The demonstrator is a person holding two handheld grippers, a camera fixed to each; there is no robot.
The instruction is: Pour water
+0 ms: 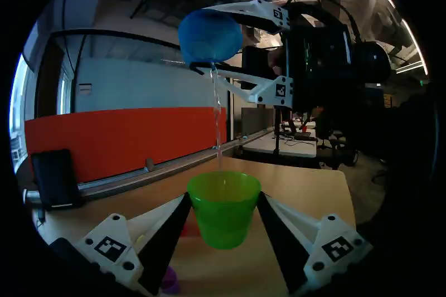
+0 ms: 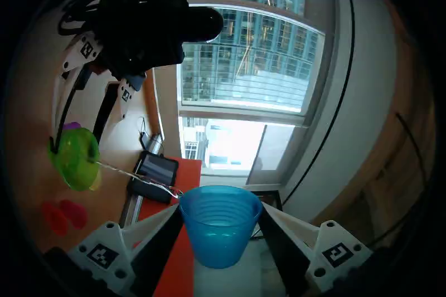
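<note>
Green plastic cup [image 1: 224, 219] is clamped between the two black-padded fingers of the left gripper [image 1: 224, 199], at 6 o'clock in the left gripper view. The jaws stand partly open, as wide as the cup, with one finger pressing on each side just below the rim. The cup is upright with its mouth facing up. Whether its base touches the surface below cannot be told.

A thin stream of water [image 1: 216, 118] drops into that mouth from 12 o'clock. It comes from a blue translucent plastic cup [image 1: 211, 35], tipped over with its base toward the camera. The right gripper [image 1: 203, 38] holds this cup high at 12 o'clock, one white finger above it and one below, both touching it.

In the right gripper view the blue cup sits at 6 o'clock between that gripper's own fingers, gripped on both sides, with water visible inside. The stream leaves its rim at 10 o'clock and runs across to the green cup at 9 o'clock.

A light wooden tabletop [image 1: 312, 191] lies beneath the green cup. A small purple object [image 1: 170, 281] lies at 7 o'clock, just beside the left gripper's finger. Two red objects [image 2: 61, 216] lie on the table at 8 o'clock in the right gripper view, apart from the green cup. A dark flat device [image 1: 56, 177] stands at 9 o'clock at the table's far edge, with an orange wall panel [image 1: 111, 141] behind it. A large window [image 2: 251, 57] occupies 12 o'clock in the right gripper view.
</note>
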